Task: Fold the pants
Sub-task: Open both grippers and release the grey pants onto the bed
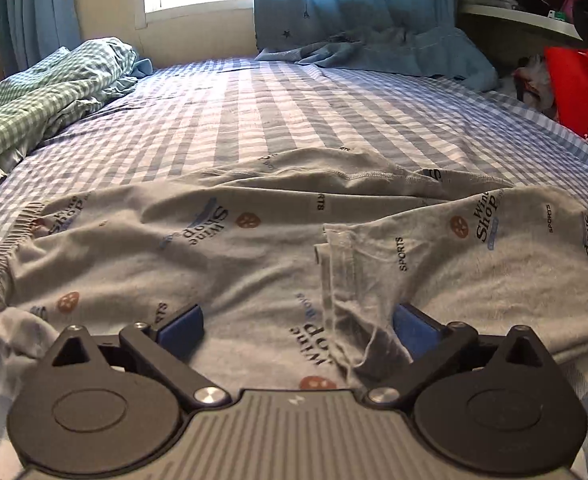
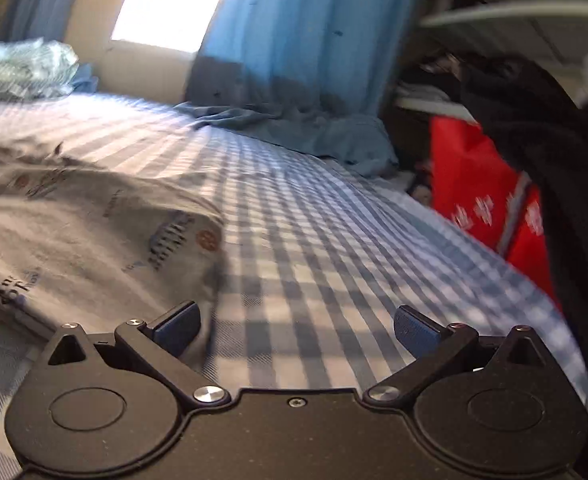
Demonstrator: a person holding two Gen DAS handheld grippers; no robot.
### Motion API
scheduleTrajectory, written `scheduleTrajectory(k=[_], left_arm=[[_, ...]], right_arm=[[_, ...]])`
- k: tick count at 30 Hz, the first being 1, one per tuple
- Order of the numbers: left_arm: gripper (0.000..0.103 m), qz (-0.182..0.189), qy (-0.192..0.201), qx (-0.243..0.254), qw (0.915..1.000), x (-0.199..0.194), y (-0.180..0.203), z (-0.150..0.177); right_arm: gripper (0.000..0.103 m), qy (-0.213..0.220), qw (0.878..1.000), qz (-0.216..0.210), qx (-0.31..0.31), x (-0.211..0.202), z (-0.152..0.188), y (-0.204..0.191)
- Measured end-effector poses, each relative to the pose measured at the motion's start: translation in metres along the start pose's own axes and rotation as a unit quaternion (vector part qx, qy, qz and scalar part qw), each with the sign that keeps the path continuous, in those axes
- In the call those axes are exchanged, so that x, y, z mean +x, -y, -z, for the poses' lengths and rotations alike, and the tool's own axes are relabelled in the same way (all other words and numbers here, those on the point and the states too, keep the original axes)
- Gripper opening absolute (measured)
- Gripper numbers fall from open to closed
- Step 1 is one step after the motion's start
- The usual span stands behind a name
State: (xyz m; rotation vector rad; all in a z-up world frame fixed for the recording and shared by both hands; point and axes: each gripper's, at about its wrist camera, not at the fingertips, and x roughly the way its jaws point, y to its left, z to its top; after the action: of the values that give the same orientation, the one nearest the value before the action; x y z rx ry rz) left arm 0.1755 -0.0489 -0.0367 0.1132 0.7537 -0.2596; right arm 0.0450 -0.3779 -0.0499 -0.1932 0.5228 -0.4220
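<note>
Grey printed pants (image 1: 230, 248) lie crumpled across the blue checked bed sheet (image 1: 278, 112), elastic waistband at the left, a leg end folded over toward the middle. My left gripper (image 1: 296, 330) hovers low over them with its blue pads wide apart; cloth lies under the gap, and nothing is pinched. In the right wrist view the pants (image 2: 94, 224) lie to the left. My right gripper (image 2: 296, 328) is open over bare sheet (image 2: 334, 240), just right of the pants' edge. That view is motion-blurred.
A green checked quilt (image 1: 42, 92) is bunched at the far left. Blue curtains (image 1: 354, 4) hang at the head of the bed, their hem pooled on the sheet. A red bag (image 1: 582, 100) and cluttered shelves (image 1: 522, 16) stand beyond the bed's right edge; a dark object (image 2: 554, 160) looms right.
</note>
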Motion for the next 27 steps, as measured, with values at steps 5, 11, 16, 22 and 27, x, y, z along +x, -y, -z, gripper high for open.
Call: scheduleTrajectory(k=[5,11,16,22,27], left_arm=[[0.102,-0.015,0.027,-0.025,0.9992,-0.008,0.001,-0.016],[0.102,-0.046,0.007,0.009,0.9989,0.031,0.022,-0.042],[0.103,-0.004,0.023,-0.036,0.9991,0.04,0.001,-0.025],[0.103,-0.008,0.024,-0.027,0.9993,0.041,0.002,-0.023],[0.103,-0.005,0.025,-0.029,0.9992,0.041,0.0,-0.023]], right_arm=[[0.102,0.027,0.997,-0.039,0.055,0.005,-0.029,0.021],[0.093,-0.077,0.94,-0.29,0.162,0.079,-0.077,0.02],[0.084,-0.161,0.859,-0.382,0.301,0.132,-0.075,0.035],[0.013,-0.176,0.862,-0.378,0.288,0.142,-0.087,0.037],[0.009,-0.073,0.909,-0.352,0.209,0.107,-0.112,0.034]])
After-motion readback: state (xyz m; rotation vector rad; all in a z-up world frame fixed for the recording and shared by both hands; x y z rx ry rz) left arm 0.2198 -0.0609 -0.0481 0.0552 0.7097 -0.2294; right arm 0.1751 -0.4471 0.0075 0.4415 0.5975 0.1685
